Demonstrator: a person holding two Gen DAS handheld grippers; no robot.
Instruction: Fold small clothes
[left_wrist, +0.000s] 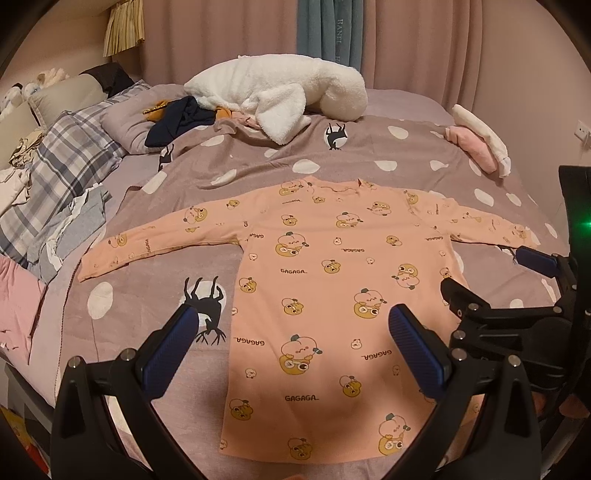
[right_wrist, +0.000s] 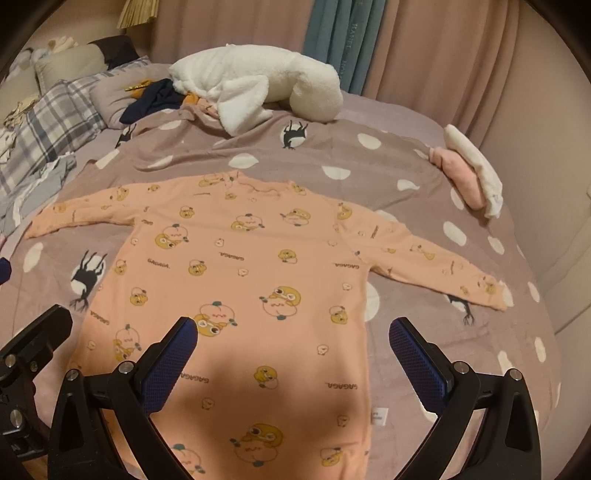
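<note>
A small peach long-sleeved top (left_wrist: 325, 280) with cartoon prints lies flat on the bed, both sleeves spread out, collar away from me. The same top (right_wrist: 243, 266) fills the middle of the right wrist view. My left gripper (left_wrist: 291, 336) hovers open above the top's lower left part, nothing between its blue pads. My right gripper (right_wrist: 293, 350) hovers open above the lower right part, also holding nothing. In the left wrist view the right gripper (left_wrist: 491, 273) shows at the right edge, over the hem side by the right sleeve.
The top rests on a mauve duvet (left_wrist: 369, 155) with white dots. Behind it lies a white fluffy garment (left_wrist: 280, 96) and a dark navy item (left_wrist: 177, 122). Folded pink and white clothes (left_wrist: 476, 144) sit at the far right. Plaid bedding (left_wrist: 66, 166) and loose clothes lie left.
</note>
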